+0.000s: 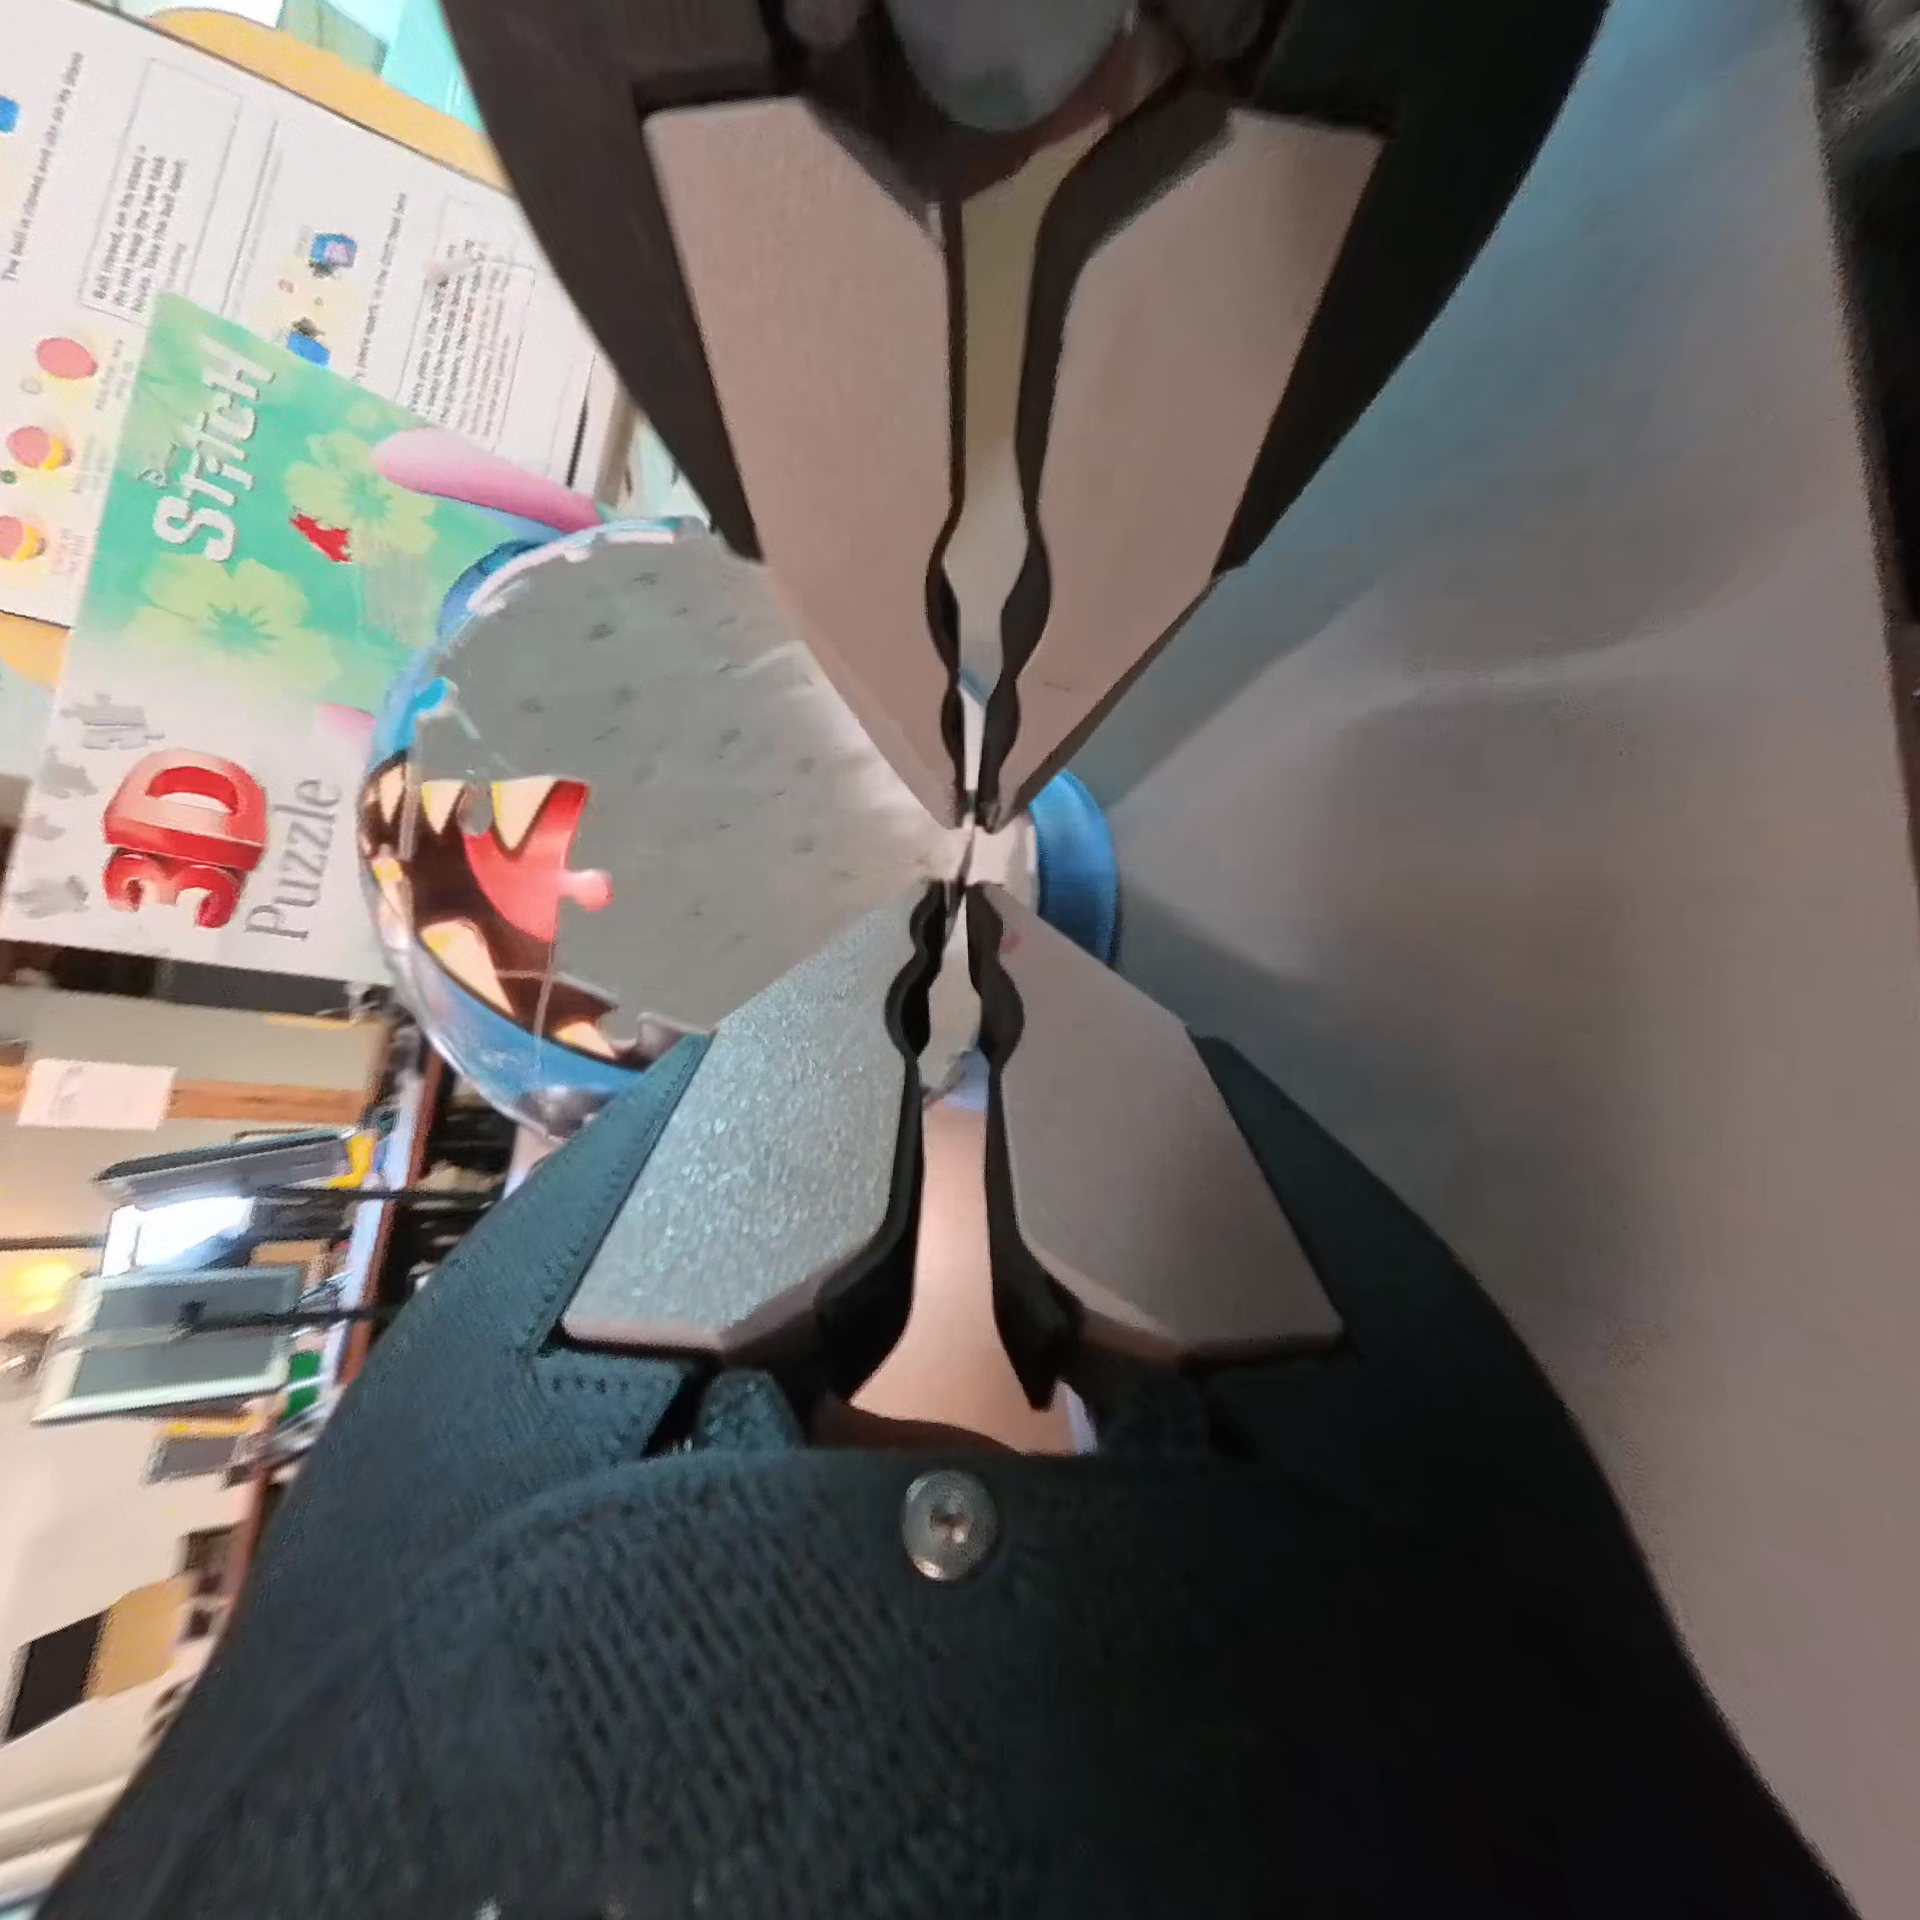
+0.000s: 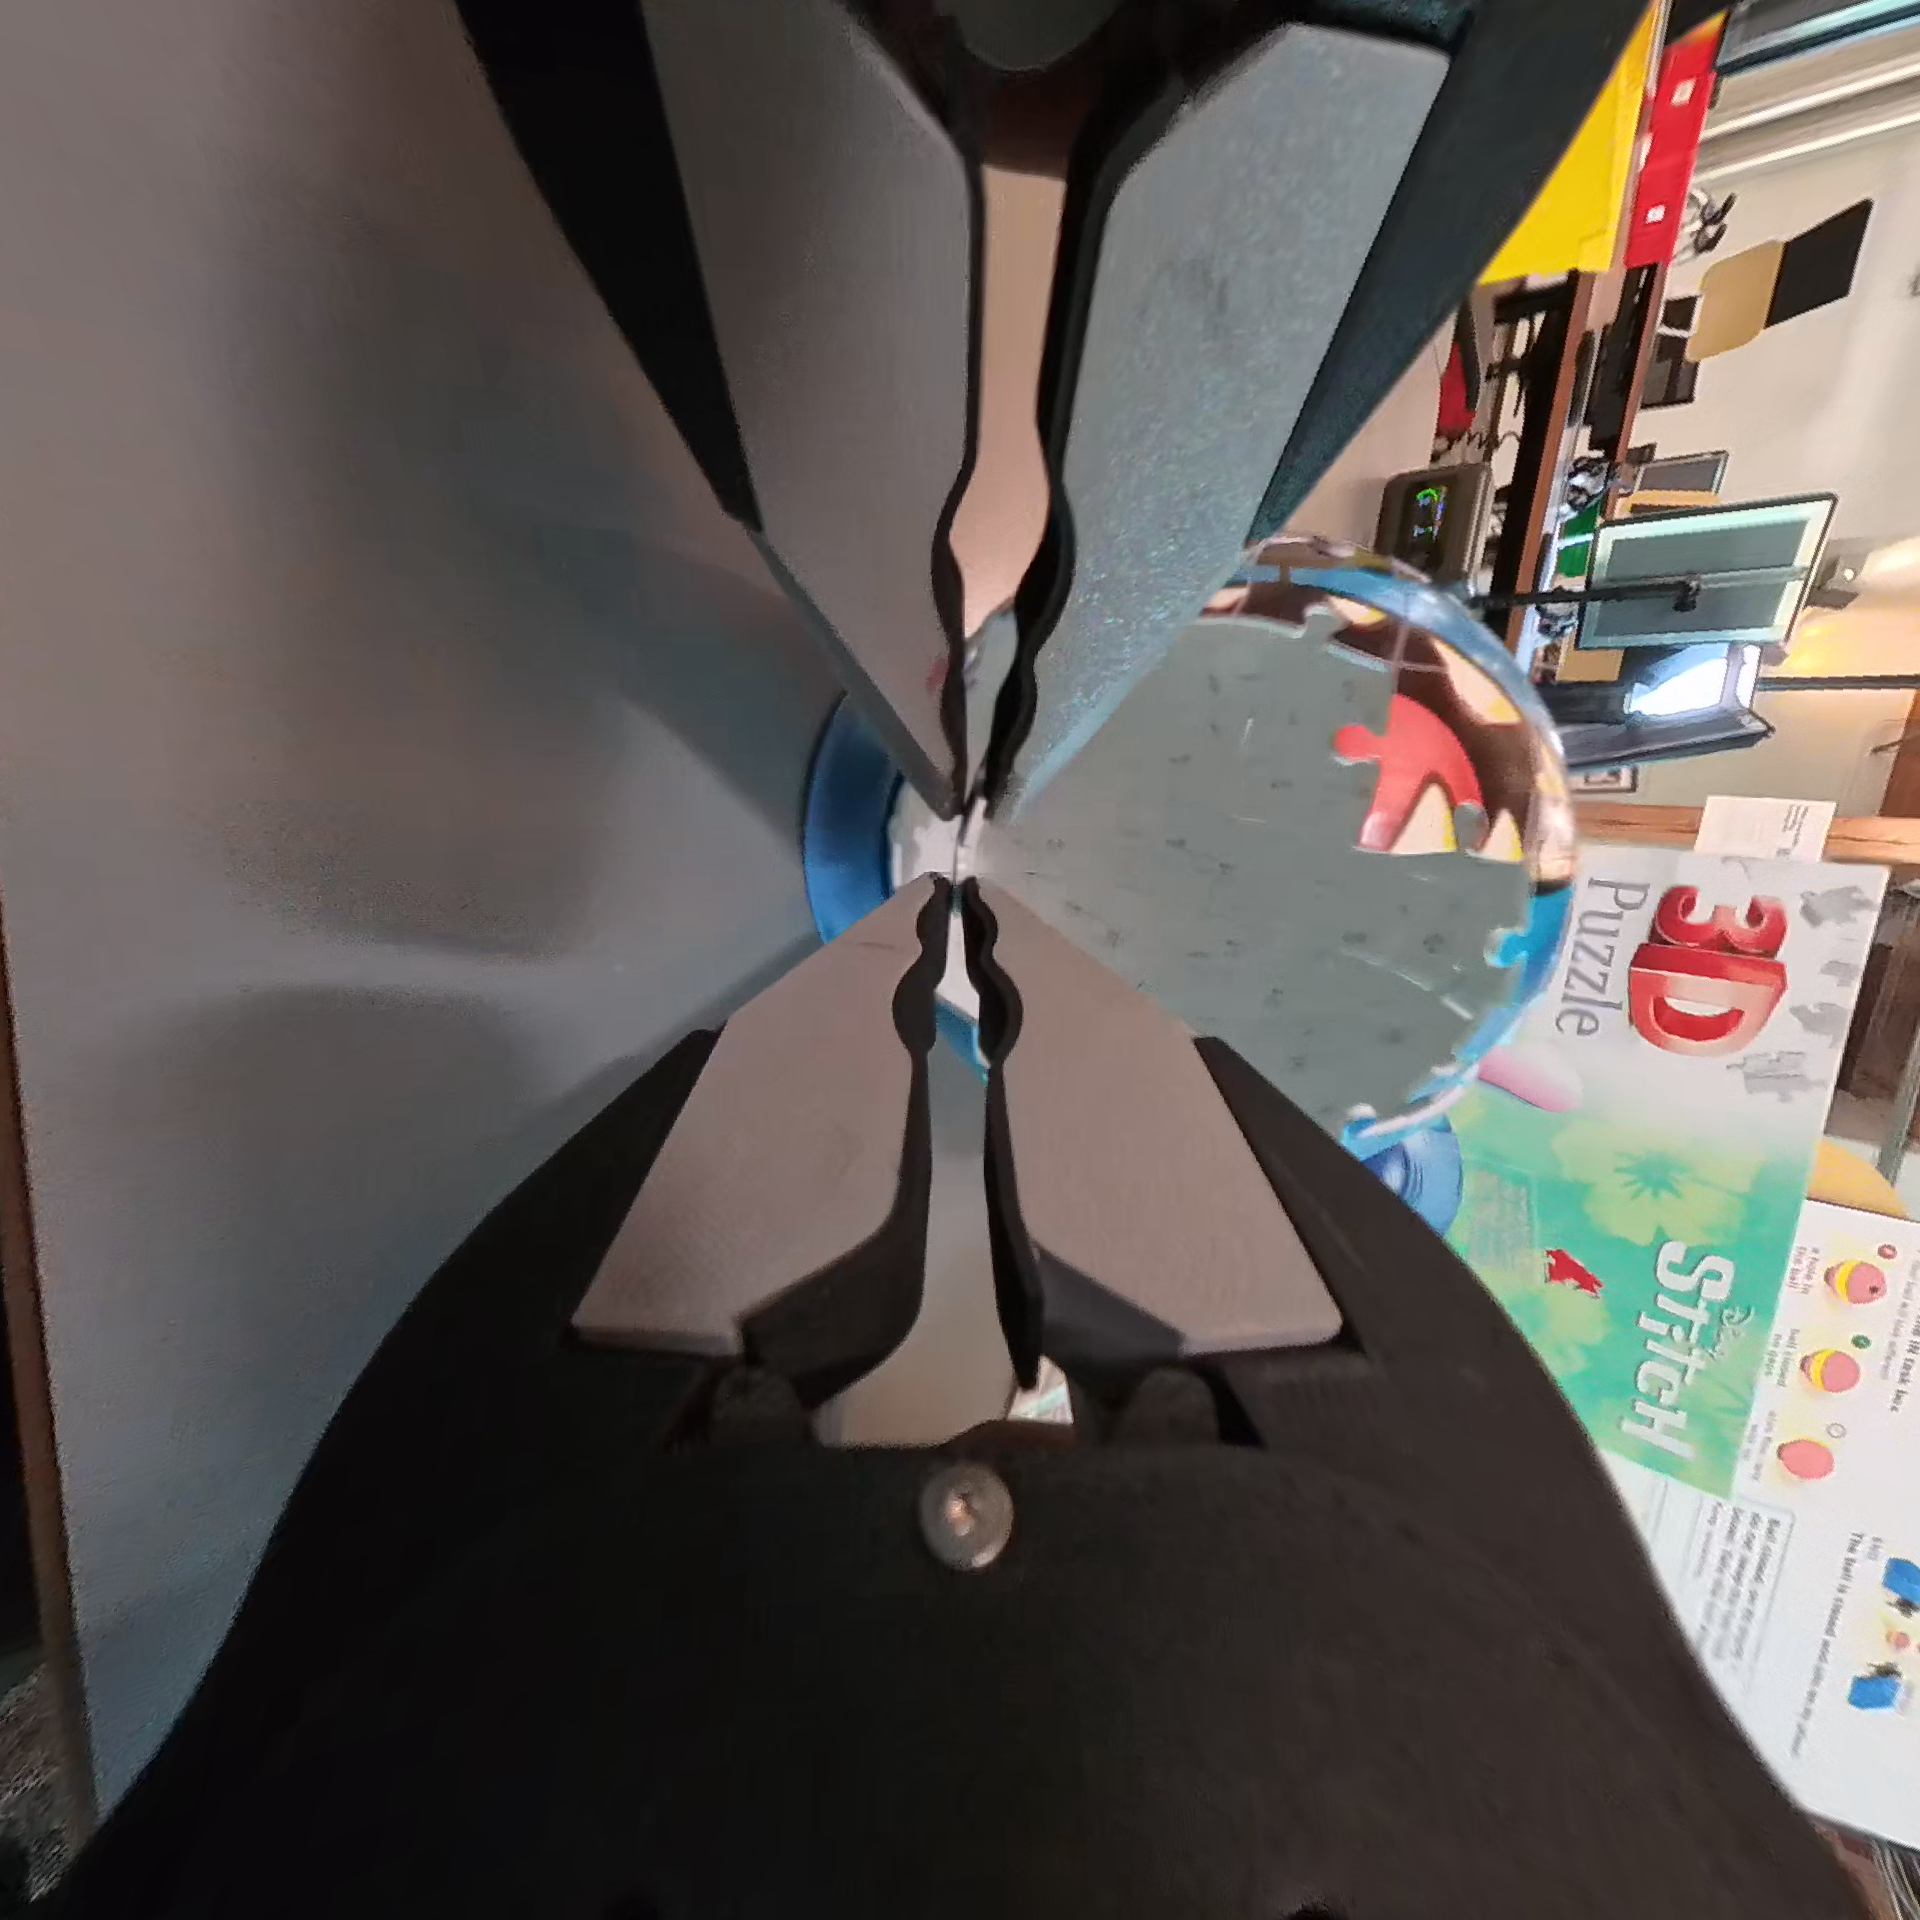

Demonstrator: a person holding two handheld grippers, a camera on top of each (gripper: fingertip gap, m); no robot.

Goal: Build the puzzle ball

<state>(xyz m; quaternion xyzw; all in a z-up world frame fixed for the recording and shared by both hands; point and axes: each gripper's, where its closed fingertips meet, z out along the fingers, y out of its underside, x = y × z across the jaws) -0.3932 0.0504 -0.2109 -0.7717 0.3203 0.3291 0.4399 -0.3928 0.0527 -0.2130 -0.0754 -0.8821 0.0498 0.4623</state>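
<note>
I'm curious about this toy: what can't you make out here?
- Left wrist view: whether the left tool pinches anything; the meeting tips hide it.
- Right wrist view: much of the puzzle ball, behind the right tool and its partner.
- Both views: the box picture, partly behind the ball.

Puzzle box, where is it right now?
The puzzle box stands behind the puzzle ball: left side in the left wrist view, right side in the right wrist view.
</note>
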